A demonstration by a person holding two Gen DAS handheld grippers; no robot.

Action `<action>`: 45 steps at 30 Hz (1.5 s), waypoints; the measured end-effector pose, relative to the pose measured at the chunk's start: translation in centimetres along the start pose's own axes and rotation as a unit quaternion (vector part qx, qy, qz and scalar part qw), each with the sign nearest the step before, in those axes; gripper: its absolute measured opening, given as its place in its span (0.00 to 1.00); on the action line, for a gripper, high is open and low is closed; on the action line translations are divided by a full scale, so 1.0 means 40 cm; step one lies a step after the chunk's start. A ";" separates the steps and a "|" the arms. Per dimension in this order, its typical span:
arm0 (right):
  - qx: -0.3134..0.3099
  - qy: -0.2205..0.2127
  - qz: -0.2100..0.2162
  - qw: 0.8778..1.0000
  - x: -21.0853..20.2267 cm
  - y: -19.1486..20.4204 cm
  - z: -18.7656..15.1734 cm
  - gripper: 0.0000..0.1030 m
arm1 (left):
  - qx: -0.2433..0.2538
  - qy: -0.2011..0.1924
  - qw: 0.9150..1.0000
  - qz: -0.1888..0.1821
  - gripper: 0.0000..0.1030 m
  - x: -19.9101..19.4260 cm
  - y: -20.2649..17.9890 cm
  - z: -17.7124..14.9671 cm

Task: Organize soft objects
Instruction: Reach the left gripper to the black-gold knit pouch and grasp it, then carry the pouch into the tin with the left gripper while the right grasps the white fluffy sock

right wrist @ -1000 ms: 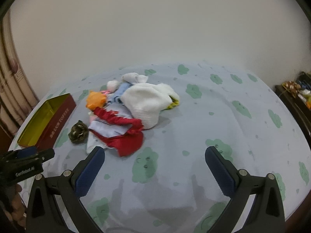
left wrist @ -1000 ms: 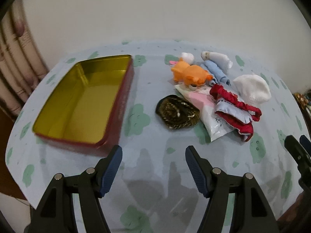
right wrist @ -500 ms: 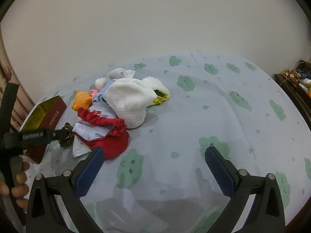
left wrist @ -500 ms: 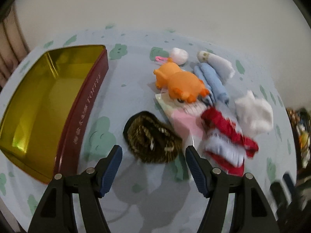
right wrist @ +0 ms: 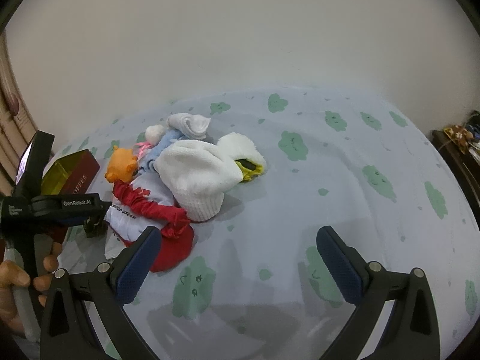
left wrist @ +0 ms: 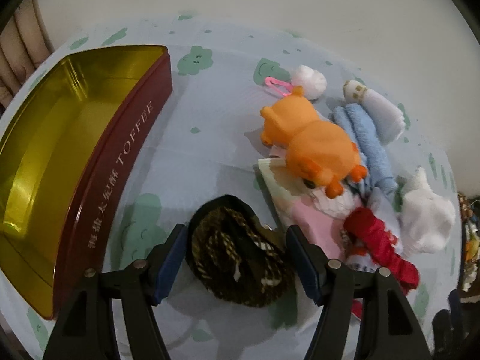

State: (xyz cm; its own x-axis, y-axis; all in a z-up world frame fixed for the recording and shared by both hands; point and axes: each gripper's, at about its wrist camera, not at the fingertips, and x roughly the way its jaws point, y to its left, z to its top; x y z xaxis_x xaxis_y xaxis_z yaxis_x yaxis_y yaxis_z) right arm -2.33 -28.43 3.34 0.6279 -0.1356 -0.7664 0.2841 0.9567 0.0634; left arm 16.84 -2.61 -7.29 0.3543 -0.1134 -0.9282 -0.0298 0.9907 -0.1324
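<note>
My left gripper (left wrist: 235, 241) is open, one finger on each side of a dark brown woven pouch (left wrist: 240, 258) that lies on the cloth. Beyond it lies a pile: an orange plush toy (left wrist: 315, 147), a blue cloth (left wrist: 369, 144), a white sock (left wrist: 378, 111), a white ball (left wrist: 309, 81), a red and white garment (left wrist: 378, 246) and a white fluffy item (left wrist: 426, 219). An open gold-lined red tin (left wrist: 60, 156) sits to the left. My right gripper (right wrist: 237, 249) is open and empty over bare cloth, right of the pile (right wrist: 195, 177).
The table carries a pale blue cloth with green cloud prints (right wrist: 345, 180). A white wall stands behind. A dark shelf with small items (right wrist: 459, 138) is at the far right. The left gripper's body and the hand on it (right wrist: 45, 210) show at the right wrist view's left edge.
My left gripper has moved forward and down, so the brown pouch now lies between its fingers. My right gripper has hardly moved.
</note>
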 end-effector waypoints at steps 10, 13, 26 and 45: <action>-0.018 0.009 -0.017 1.000 0.071 -0.035 0.055 1.00 | 0.098 -0.049 0.994 0.018 0.65 0.006 -0.030 -0.062; -0.013 0.015 -0.017 1.000 0.093 -0.044 0.059 1.00 | 0.103 -0.050 0.993 0.006 0.59 0.003 -0.023 -0.058; 0.000 0.027 -0.037 0.999 0.146 -0.092 0.061 1.00 | 0.133 -0.063 0.989 -0.021 0.40 -0.036 -0.020 -0.054; 0.045 0.074 0.064 0.994 0.216 -0.111 0.302 0.77 | 0.125 -0.112 0.986 -0.021 0.40 -0.167 0.020 -0.042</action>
State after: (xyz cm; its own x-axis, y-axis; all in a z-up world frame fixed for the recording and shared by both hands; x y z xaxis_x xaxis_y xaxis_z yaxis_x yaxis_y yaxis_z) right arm 10.61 -36.95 4.16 0.5516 0.0321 -0.8335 0.2766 0.9357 0.2191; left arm 12.86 -1.20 -1.78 0.5493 -0.1629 -0.8196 0.2105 0.9762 -0.0529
